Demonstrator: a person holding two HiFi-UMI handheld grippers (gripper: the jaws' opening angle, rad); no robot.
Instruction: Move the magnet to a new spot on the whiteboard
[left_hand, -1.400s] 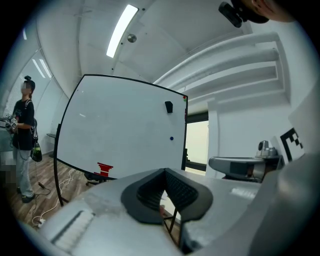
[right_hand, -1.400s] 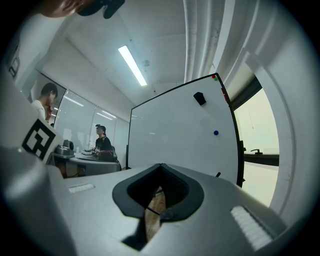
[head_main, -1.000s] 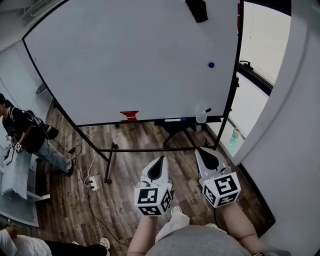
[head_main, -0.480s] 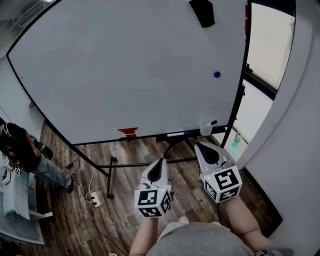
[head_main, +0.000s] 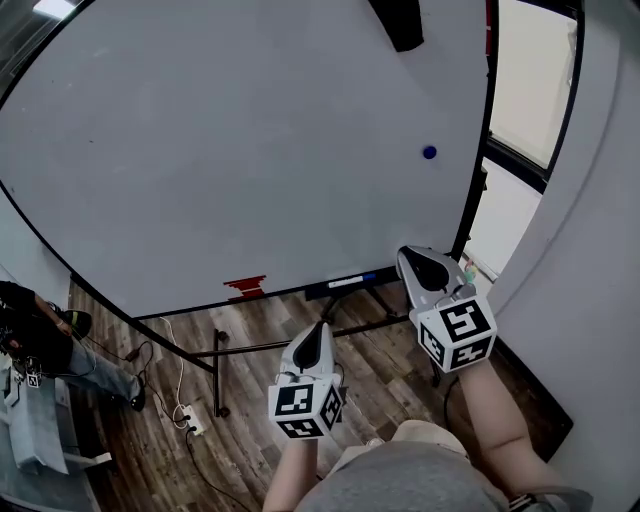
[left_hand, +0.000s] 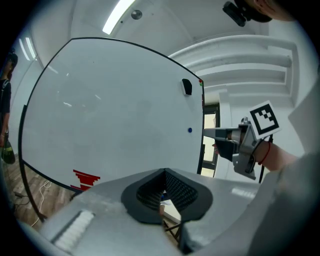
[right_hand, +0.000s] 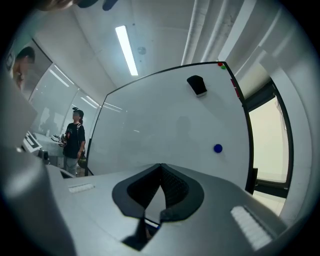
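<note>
Upper right of whiteboard (head_main: 250, 150): blue magnet (head_main: 429, 152), untouched.
L gripper (head_main: 321, 327) & R gripper (head_main: 408, 258) lower frame, both clenched, empty.

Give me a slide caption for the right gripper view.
Shut, empty right gripper aimed at a large white whiteboard carrying a small round blue magnet near its right edge.

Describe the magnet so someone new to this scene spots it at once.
Find the big whiteboard. Near its right edge, about halfway up, sits the magnet. It is a small round blue dot, unlike the larger black block above and red marks at the bottom.
</note>
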